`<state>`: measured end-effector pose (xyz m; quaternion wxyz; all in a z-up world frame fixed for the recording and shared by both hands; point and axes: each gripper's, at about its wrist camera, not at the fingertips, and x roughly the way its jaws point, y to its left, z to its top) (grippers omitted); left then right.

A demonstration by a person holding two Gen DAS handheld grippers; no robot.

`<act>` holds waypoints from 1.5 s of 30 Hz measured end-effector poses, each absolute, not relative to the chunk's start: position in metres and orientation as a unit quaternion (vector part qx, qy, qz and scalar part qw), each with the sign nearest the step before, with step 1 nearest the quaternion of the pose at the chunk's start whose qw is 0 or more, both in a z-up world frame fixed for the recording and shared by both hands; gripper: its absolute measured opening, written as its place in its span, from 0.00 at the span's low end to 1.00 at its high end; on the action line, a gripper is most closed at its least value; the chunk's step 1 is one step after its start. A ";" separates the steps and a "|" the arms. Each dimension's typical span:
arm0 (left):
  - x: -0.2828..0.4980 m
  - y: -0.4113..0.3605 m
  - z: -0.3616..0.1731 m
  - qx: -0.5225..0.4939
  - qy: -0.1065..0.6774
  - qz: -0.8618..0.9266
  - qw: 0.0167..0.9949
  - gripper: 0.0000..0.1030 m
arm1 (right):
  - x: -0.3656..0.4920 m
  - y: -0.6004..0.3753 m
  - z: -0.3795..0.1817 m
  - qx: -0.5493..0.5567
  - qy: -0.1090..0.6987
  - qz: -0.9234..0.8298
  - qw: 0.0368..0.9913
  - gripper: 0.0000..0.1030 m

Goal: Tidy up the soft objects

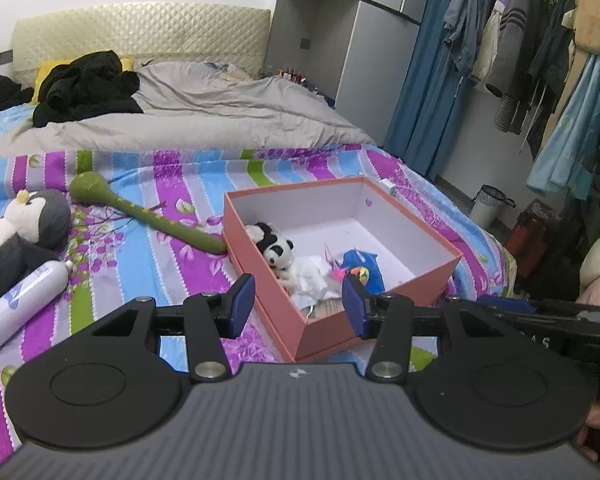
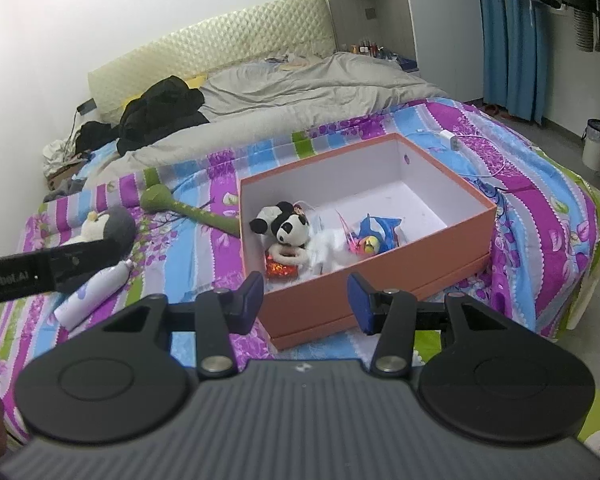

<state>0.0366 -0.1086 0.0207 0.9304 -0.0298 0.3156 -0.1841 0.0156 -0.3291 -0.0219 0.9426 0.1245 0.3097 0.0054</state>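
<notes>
Left wrist view: our left gripper (image 1: 298, 304) sits low centre, jaws apart, nothing between them. Behind it, centre frame, the orange box (image 1: 332, 332) rests on the striped bedsheet (image 1: 140, 256). Inside, at its near-left end: panda plush (image 1: 276, 250), white soft items (image 1: 312, 276), blue toy (image 1: 364, 268). Far half of the box is bare. Outside the box, touching its left wall, lies the green plush snake (image 1: 140, 212). Penguin plush (image 1: 24, 228) at left edge, white bottle (image 1: 20, 300) just below it, touching. Grey duvet (image 1: 220, 108) and black clothes (image 1: 88, 88) in the upper left; hanging clothes (image 1: 540, 40) upper right.

Right wrist view: our right gripper (image 2: 306, 304) low centre, jaws apart, empty, hovering near the box's (image 2: 380, 284) near wall. Panda (image 2: 288, 228) lies in the box's left end, over a white ring (image 2: 288, 254) and a red shiny item (image 2: 280, 269); blue toy (image 2: 376, 232) to its right. Snake (image 2: 188, 208) left of the box, penguin (image 2: 108, 228) further left, partly behind the left gripper's body (image 2: 48, 272) crossing from the left edge. Bottle (image 2: 92, 294) below it. White charger and cable (image 2: 452, 140) on the sheet behind the box. Waste bin (image 2: 598, 144) on the floor, right edge.
</notes>
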 end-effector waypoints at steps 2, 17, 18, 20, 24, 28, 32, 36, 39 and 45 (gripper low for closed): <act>0.034 -0.108 0.019 -0.030 0.315 -0.184 0.931 0.53 | 0.014 -0.326 -0.021 0.116 0.311 0.004 0.943 0.48; 0.033 -0.101 0.024 -0.032 0.311 -0.161 0.936 0.95 | 0.011 -0.327 -0.013 0.085 0.296 -0.027 0.951 0.88; 0.033 -0.100 0.023 -0.033 0.312 -0.157 0.936 0.97 | 0.011 -0.327 -0.014 0.085 0.300 -0.030 0.950 0.88; 0.035 -0.099 0.022 -0.037 0.316 -0.154 0.935 0.98 | 0.012 -0.329 -0.017 0.094 0.307 -0.029 0.947 0.88; 0.038 -0.098 0.017 -0.034 0.325 -0.145 0.934 0.98 | 0.012 -0.332 -0.019 0.102 0.311 -0.030 0.944 0.88; 0.039 -0.100 0.014 -0.026 0.330 -0.138 0.934 0.98 | 0.011 -0.333 -0.019 0.106 0.308 -0.031 0.945 0.88; 0.040 -0.101 0.013 -0.026 0.333 -0.137 0.933 0.99 | 0.011 -0.333 -0.019 0.104 0.306 -0.034 0.946 0.88; 0.040 -0.103 0.013 -0.021 0.335 -0.136 0.932 0.99 | 0.011 -0.333 -0.019 0.103 0.307 -0.037 0.945 0.88; 0.041 -0.104 0.013 -0.023 0.335 -0.139 0.931 0.99 | 0.011 -0.335 -0.020 0.104 0.309 -0.037 0.945 0.88; 0.039 -0.107 0.013 -0.017 0.337 -0.143 0.930 0.99 | 0.011 -0.336 -0.019 0.104 0.305 -0.037 0.946 0.88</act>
